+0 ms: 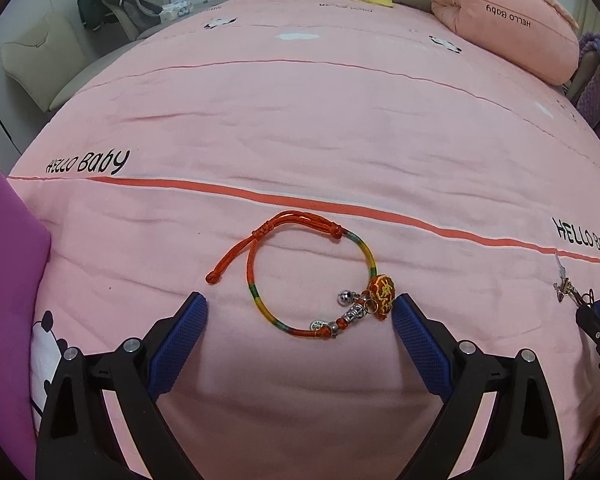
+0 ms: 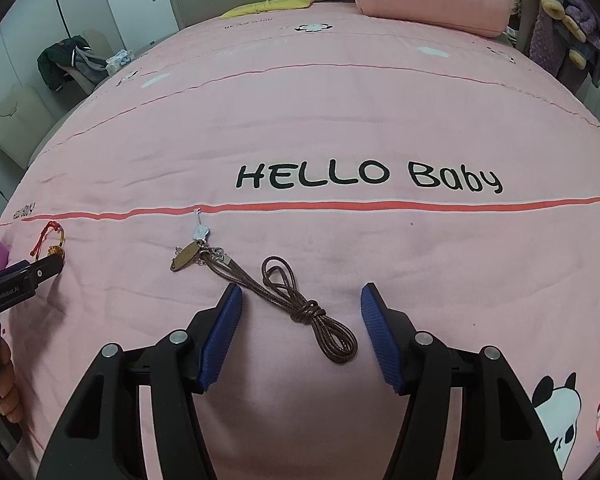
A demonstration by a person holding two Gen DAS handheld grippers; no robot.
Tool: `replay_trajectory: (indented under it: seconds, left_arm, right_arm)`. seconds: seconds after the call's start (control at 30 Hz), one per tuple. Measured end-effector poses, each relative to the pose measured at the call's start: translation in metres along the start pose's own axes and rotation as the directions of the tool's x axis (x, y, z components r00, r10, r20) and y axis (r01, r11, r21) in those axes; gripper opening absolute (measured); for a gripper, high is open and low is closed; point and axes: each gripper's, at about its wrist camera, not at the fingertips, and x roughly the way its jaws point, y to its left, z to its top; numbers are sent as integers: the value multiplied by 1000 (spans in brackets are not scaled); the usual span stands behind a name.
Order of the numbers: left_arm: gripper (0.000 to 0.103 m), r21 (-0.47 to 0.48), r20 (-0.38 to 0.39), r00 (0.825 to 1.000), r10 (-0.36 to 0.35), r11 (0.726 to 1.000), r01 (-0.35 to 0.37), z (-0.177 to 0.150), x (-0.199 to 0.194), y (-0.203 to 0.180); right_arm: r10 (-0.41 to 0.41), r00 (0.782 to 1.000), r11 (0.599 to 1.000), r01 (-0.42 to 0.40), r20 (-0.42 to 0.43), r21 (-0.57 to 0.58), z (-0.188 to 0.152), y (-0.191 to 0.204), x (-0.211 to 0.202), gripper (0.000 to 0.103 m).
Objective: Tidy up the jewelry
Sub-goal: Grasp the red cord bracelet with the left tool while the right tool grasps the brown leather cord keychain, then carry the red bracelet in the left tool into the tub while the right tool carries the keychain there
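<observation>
Both tongs gape: left tongs straddle the bracelet, right tongs the cord. Pinch at the charm and the knot, skimming the bed.

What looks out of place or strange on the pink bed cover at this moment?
Nothing looks damaged. The jewelry simply lies loose on the bed cover: the red cord bracelet before the open left claw, and the knotted brown cord necklace before the open right claw.

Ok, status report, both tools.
Left tool open over red cord bracelet. Right tool open over brown cord necklace. Nothing in the way.
</observation>
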Motion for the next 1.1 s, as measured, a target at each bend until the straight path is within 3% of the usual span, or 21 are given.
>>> replay_trajectory:
  seconds: [0.3,0.37,0.4,0.47,0.53,0.57,0.63,0.83,1.1]
  left_arm:
    - [95,-6,18,1000,16,1000,-16,6,13,-4]
    - [92,-10,22,1000,16,1000,-16,5,13,-3]
    - [86,-5,22,1000,13,1000,-13,6,12,-3]
    - [70,8,23,1000,-5,1000,5,5,9,-6]
    - [46,15,25,1000,-15,1000,14,4,4,-7]
    - [39,14,23,1000,-21,1000,21,4,3,-7]
    - [13,4,19,999,-35,999,35,3,-2,-5]
    - [13,-30,-9,996,-94,995,94,-13,-24,1]
    - [13,-8,-8,994,-111,994,110,-44,-78,5]
  right_arm:
    - [-49,999,998,49,10,-38,2,12,7,59]
    - [-51,999,997,52,14,-51,1,15,7,49]
    - [-53,998,997,54,17,-58,1,16,7,44]
    - [-55,998,995,56,16,-78,1,21,6,15]
    - [-58,998,994,59,18,-87,1,23,5,13]
    - [-51,999,995,53,19,-82,0,23,3,12]
    - [-26,1000,998,27,17,-59,-1,20,0,11]
    - [39,999,999,-39,6,-6,-13,20,-19,11]
    - [112,993,993,-113,24,26,-36,35,-66,11]
